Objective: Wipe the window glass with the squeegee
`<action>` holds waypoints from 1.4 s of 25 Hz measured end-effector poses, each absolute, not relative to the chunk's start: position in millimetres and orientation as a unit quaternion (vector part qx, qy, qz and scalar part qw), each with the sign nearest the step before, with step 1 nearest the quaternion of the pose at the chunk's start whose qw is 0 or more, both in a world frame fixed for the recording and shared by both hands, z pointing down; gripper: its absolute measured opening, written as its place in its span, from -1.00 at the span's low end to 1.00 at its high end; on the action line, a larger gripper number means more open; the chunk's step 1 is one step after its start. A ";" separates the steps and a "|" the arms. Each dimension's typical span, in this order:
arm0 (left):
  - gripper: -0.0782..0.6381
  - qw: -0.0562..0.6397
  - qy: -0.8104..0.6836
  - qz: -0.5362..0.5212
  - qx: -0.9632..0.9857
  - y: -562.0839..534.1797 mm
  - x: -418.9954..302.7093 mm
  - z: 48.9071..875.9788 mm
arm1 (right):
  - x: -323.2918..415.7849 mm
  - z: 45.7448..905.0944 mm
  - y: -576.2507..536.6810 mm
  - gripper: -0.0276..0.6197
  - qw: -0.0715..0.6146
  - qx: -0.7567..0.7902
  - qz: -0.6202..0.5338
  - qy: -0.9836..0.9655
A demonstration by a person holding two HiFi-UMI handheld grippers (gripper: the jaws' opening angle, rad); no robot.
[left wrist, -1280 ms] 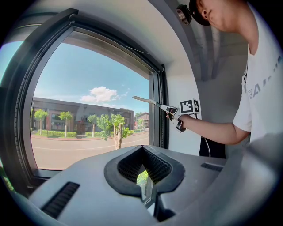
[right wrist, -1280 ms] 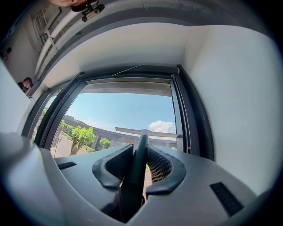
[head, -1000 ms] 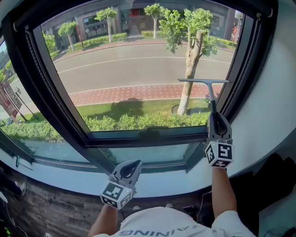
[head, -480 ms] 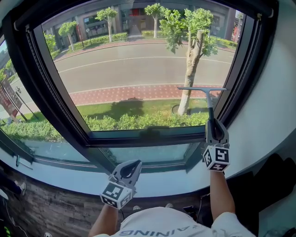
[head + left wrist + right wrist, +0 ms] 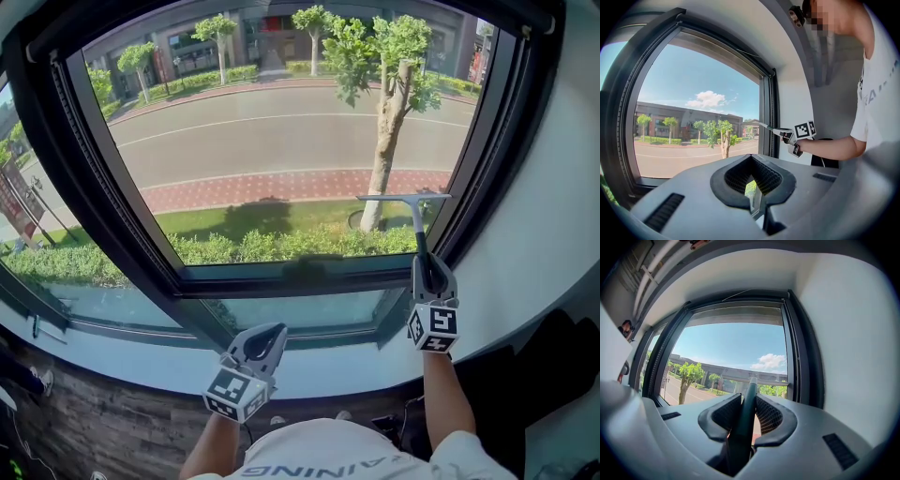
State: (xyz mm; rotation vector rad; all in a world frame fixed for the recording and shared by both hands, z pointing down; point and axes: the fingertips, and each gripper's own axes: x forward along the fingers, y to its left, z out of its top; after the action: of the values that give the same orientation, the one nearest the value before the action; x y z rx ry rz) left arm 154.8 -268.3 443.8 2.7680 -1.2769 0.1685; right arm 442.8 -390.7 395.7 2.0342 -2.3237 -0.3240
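While the left tongs (image 5: 272, 334) rest closed on nothing, the right tongs (image 5: 429, 264) clamp the squeegee (image 5: 405, 198) handle.

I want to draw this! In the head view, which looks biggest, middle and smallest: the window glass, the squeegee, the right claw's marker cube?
Biggest: window glass, by far.
Next: squeegee, long but thin.
Smallest: marker cube, shorter but chunkier, and nearer the camera, so these two are close.
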 end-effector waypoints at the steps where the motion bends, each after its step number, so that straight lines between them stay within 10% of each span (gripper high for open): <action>1: -0.74 0.044 -0.418 0.055 0.906 -268.4 155.2 443.5 | 443.1 399.4 -390.7 -0.61 0.021 0.655 -0.102 -0.749; 35: -0.74 0.055 -0.430 0.073 0.898 -271.9 146.2 460.4 | 444.6 532.9 -394.4 -0.61 0.122 0.640 0.007 -0.759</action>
State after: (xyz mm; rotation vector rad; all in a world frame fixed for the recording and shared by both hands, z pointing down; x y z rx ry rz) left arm 146.2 -271.9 460.4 2.7262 -1.3058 0.2226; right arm 444.6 -394.4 532.9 1.8673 -2.2155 0.0190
